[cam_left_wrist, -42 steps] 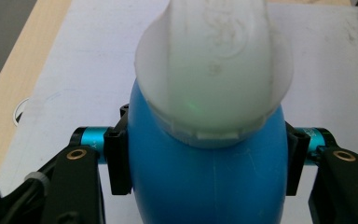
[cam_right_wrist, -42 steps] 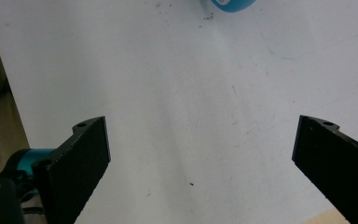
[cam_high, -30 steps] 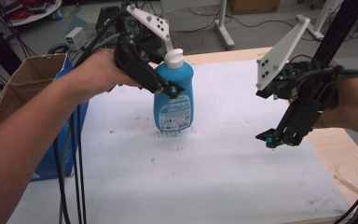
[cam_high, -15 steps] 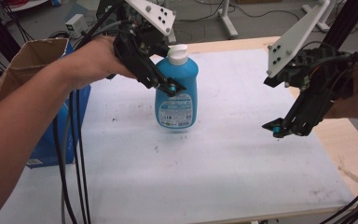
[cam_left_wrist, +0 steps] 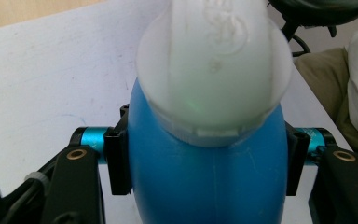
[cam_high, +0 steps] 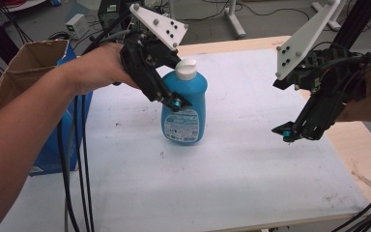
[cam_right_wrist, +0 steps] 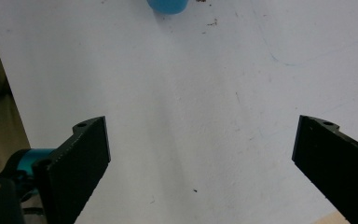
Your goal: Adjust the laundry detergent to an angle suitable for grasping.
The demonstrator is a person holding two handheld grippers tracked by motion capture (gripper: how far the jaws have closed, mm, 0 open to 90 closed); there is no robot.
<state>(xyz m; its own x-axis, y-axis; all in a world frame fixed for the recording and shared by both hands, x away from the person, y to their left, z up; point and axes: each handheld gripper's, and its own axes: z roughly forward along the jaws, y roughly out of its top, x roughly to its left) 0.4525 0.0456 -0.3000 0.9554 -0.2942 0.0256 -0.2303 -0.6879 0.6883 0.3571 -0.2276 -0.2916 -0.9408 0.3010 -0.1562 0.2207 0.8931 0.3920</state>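
Left gripper (cam_high: 175, 103) clamped on blue bottle (cam_high: 184, 108), pads (cam_left_wrist: 117, 161) pressed to both flanks just under white cap (cam_left_wrist: 213, 60). Bottle upright, in middle of white tabletop (cam_high: 222, 169), somewhat toward far edge; can't tell whether base touches surface or sits just off it. Looks like lift-and-carry step, grip already made. Next move, by guess: raise clear of tabletop, keep bottle vertical, squeeze steady since rounded sides could slip.

Left of tabletop: open cardboard box (cam_high: 24, 63) beyond left edge, blue panel (cam_high: 53, 145) hanging against that edge, black cables (cam_high: 72, 159) trailing from left hand across near left corner. Possible snag if bottle goes that way.

Right side: right gripper (cam_high: 290, 133) spread wide, nothing between jaws, hovering over right edge, well apart from bottle. Bare wood strip (cam_high: 367, 150) past right edge. Nothing between bottle and right gripper.
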